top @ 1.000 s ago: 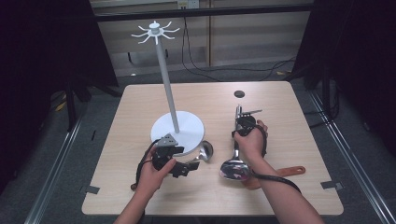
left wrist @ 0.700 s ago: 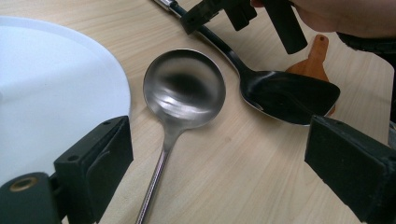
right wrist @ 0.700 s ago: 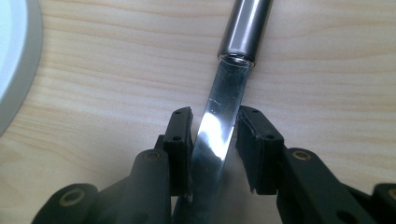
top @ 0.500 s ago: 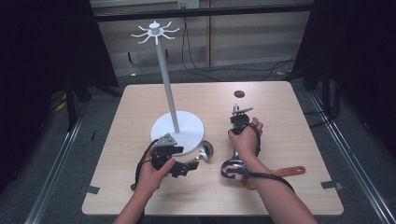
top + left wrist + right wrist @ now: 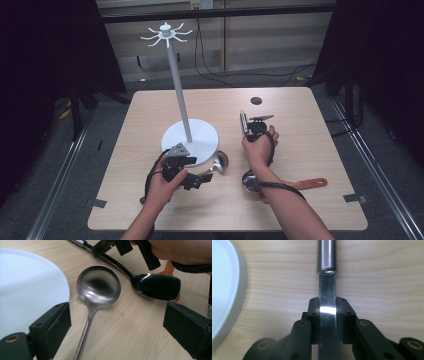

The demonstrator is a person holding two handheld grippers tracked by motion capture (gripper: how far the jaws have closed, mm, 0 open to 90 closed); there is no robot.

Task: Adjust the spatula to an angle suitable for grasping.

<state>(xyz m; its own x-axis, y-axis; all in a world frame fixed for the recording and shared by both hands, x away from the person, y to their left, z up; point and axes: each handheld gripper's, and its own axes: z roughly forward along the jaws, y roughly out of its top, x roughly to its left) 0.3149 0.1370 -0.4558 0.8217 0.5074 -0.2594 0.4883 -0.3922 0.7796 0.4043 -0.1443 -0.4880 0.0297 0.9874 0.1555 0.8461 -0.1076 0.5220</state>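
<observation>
On the wooden worktop a white stand is seen, made of a round base, a thin upright pole and a ring of hooks at the top; nothing is hung from the hooks.

The nearest thing to a container is the ladle with its round steel bowl. In the left claw view the bowl is turned upward and holds nothing; the metal inside is bare and shiny. It lies flat on the worktop, just beside the rim of the stand's base, its handle running down between the two jaws of the left claw. Those jaws are spread wide, one on each side of the handle, and no contact with it is seen. In the high view the left claw is held low near the front of the base.

A second utensil, a dark spoon, is seen just beside the ladle's bowl, its bowl also bare. In the high view its head lies under the right forearm, near an orange handle on the worktop.

The right claw has just been closing, and in the right claw view its pads are pressed against both sides of the spoon's flat steel handle, below a round sleeve. In the high view the right claw is pointed away from the person.
</observation>
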